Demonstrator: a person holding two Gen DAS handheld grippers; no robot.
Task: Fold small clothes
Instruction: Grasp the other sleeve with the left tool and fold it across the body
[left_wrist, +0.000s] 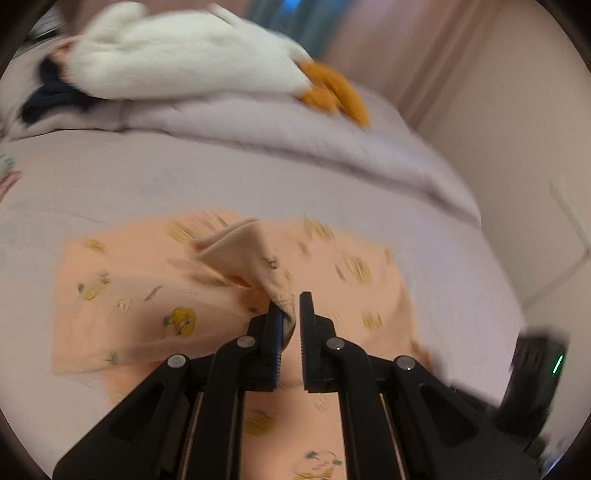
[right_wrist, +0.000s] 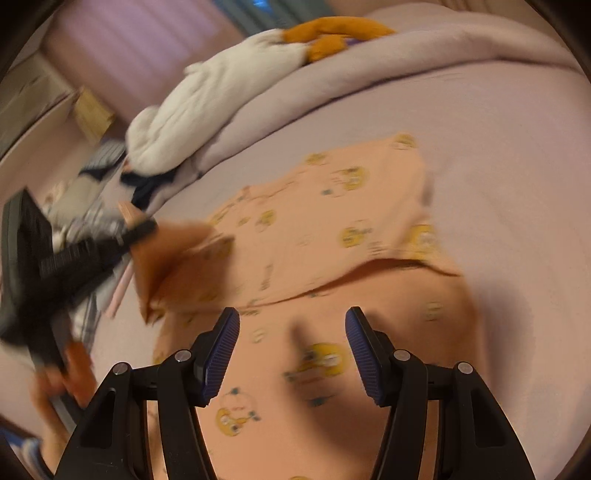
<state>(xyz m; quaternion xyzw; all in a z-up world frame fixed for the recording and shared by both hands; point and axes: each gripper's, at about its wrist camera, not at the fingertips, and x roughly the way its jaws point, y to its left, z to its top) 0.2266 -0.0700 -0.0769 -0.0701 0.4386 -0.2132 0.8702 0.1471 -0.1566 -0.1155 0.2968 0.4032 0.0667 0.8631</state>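
The peach garment (right_wrist: 332, 229) lies on the bed (right_wrist: 517, 166). Our left tongs (left_wrist: 290, 314) pinch its lifted corner; our right tongs (right_wrist: 291, 350) hover wide above it. A white plush toy (left_wrist: 177, 55) and rumpled quilt (left_wrist: 295, 136) lie beyond.

Left tool (left_wrist: 291, 314) pinched nearly closed; right tool (right_wrist: 291, 347) spread apart.

Soft matt peach cloth garment (right_wrist: 332, 229), matt lilac bedsheet (right_wrist: 517, 184), fluffy white plush toy (left_wrist: 177, 55), ribbed blue gripper pads (right_wrist: 221, 354)
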